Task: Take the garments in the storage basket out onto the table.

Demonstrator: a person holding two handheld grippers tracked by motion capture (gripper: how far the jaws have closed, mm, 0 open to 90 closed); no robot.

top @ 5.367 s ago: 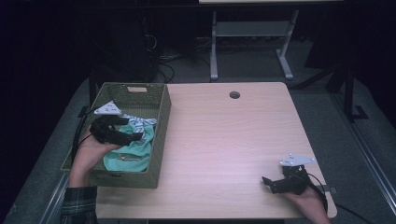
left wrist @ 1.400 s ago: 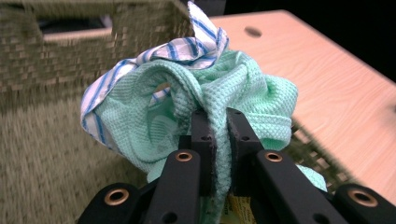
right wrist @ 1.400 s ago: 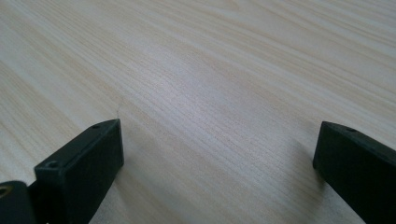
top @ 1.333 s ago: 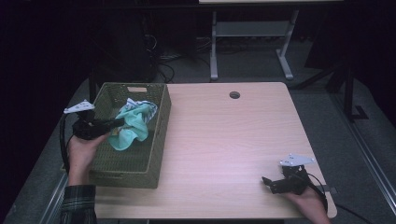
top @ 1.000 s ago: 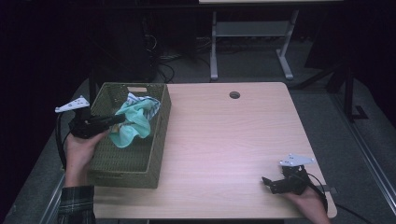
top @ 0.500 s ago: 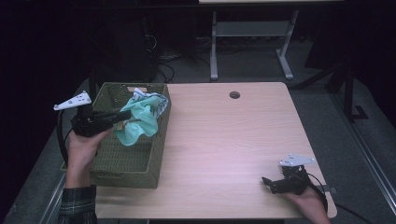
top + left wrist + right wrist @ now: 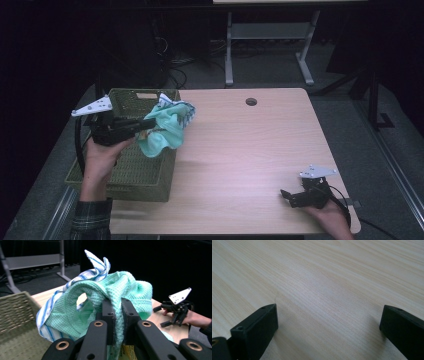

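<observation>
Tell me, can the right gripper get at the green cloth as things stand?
Probably yes: bare table lies between the open right gripper and the green cloth, held up by the left gripper.

Left hand-held gripper (image 7: 145, 125) raised, clamped; right hand-held gripper (image 7: 286, 196) low, agape.
</observation>
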